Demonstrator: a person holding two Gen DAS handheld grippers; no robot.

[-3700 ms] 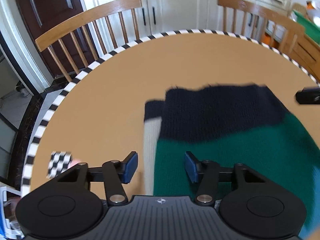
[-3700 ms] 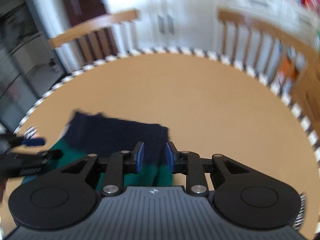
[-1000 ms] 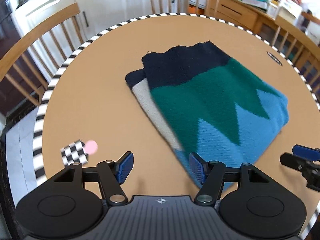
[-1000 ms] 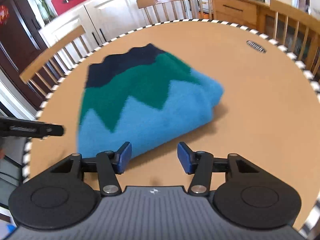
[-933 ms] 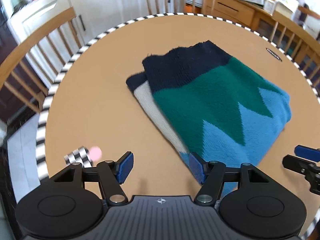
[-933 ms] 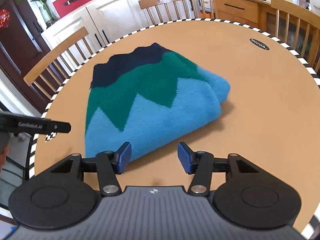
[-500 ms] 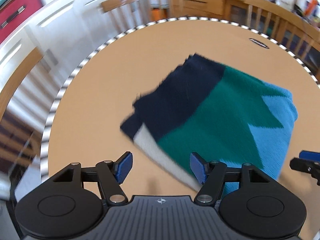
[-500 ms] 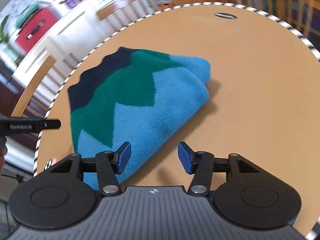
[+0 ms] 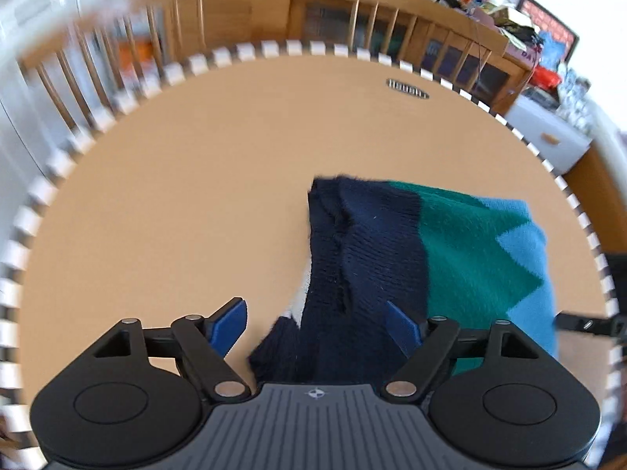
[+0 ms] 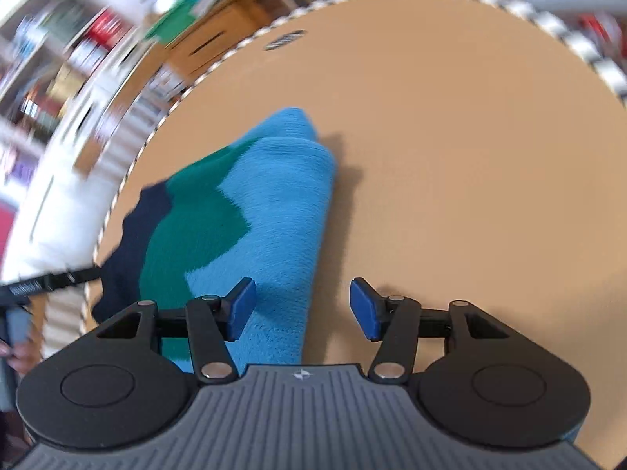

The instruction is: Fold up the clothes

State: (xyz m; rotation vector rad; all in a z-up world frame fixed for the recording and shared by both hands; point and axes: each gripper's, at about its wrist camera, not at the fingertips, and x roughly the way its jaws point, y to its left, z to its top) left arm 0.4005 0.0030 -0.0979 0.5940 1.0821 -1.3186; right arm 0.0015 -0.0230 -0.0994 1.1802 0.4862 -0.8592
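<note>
A folded knitted sweater (image 9: 450,243) in navy, green and light blue zigzag bands lies on the round tan table (image 9: 176,196). My left gripper (image 9: 315,315) hovers over its navy end, its jaws opening; the navy cloth lies between and under the fingers, and the pads do not press it. My right gripper (image 10: 302,293) stands open over the light blue folded edge of the sweater (image 10: 243,215), the fold running under the gap between the fingers. Each gripper shows at the edge of the other's view: the right gripper (image 9: 588,323) and the left gripper (image 10: 39,284).
The table (image 10: 450,156) has a black-and-white checked rim and a small dark oval label (image 9: 407,89) near its far edge. Wooden spindle chairs (image 9: 98,78) and a wooden sideboard (image 9: 392,19) with clutter stand around it. A hand (image 10: 19,352) shows at the lower left.
The left gripper has swung round from the sweater's side to its navy end and its jaws have widened. The right gripper has rolled and sunk closer to the light blue fold.
</note>
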